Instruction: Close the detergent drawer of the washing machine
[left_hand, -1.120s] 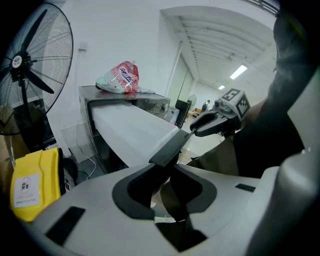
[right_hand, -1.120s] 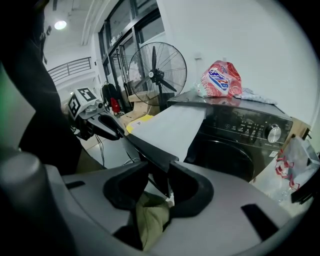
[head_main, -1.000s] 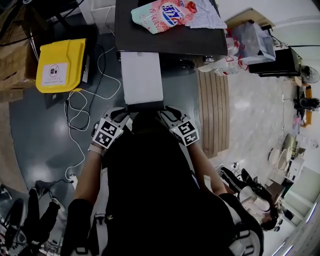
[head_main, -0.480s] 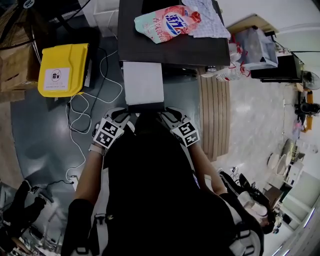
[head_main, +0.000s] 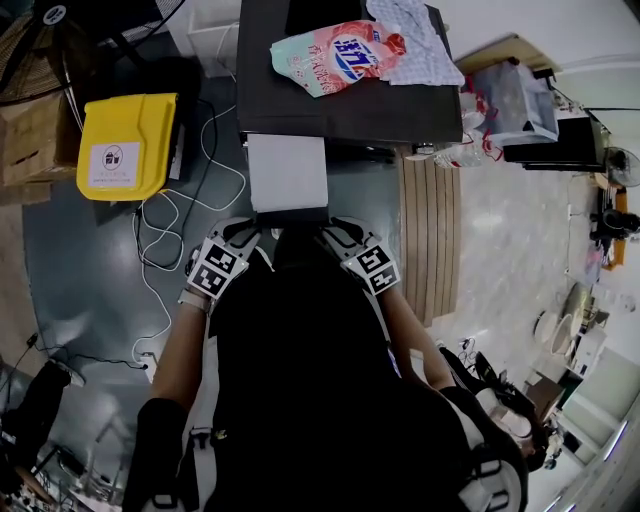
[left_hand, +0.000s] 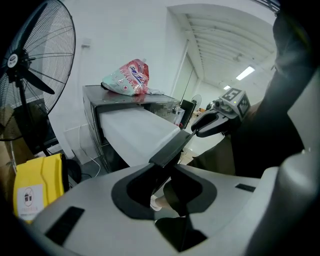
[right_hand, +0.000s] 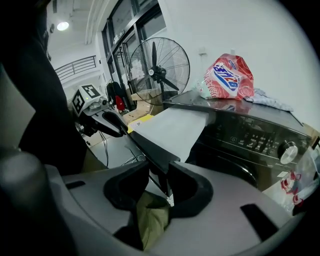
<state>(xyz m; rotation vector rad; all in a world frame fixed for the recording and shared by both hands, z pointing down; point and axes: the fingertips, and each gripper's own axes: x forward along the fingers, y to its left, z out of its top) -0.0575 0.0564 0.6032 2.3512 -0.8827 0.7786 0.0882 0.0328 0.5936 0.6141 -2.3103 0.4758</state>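
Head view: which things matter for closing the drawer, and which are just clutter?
Job: detergent drawer, pulled out; washing machine; left gripper and right gripper, jaws on the drawer's dark front.
Lying about: detergent pouch, cloth, yellow bin, fan, slatted wooden board.

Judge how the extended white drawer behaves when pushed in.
The drawer looks stiff: flat, no sag. Left gripper and right gripper clamp opposite ends of its dark front, so it probably slides straight; uneven pushing might jam it.
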